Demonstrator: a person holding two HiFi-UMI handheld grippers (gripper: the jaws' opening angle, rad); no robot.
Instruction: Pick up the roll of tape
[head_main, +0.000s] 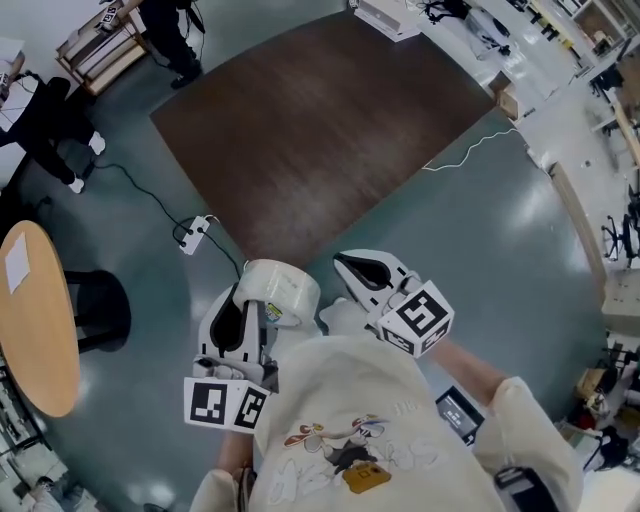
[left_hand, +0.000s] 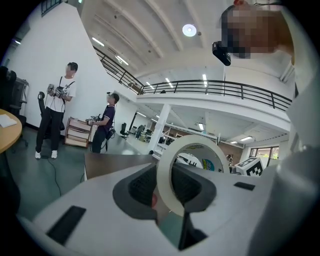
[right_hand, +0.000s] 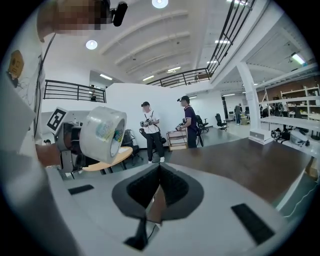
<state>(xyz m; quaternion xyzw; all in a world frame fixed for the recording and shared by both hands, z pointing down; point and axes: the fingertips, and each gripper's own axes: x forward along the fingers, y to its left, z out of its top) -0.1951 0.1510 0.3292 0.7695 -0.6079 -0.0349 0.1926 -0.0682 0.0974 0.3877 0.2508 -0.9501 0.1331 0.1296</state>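
Note:
In the head view my left gripper (head_main: 268, 300) is shut on a whitish roll of tape (head_main: 281, 289) and holds it in the air in front of the person's chest. The left gripper view shows the roll of tape (left_hand: 192, 170) edge-on, standing upright between the two dark pads, with my left gripper (left_hand: 172, 189) clamped across its width. My right gripper (head_main: 347, 263) hangs just right of the roll, apart from it, shut with nothing in it. In the right gripper view the tape roll (right_hand: 102, 134) is at the left and my right gripper (right_hand: 160, 172) has its tips together.
A large dark brown mat (head_main: 320, 120) covers the grey-green floor ahead. A round wooden table (head_main: 35, 320) and a black stool (head_main: 100, 305) stand at the left. A power strip (head_main: 195, 232) with its cable lies on the floor. Two people (right_hand: 150, 130) stand far off.

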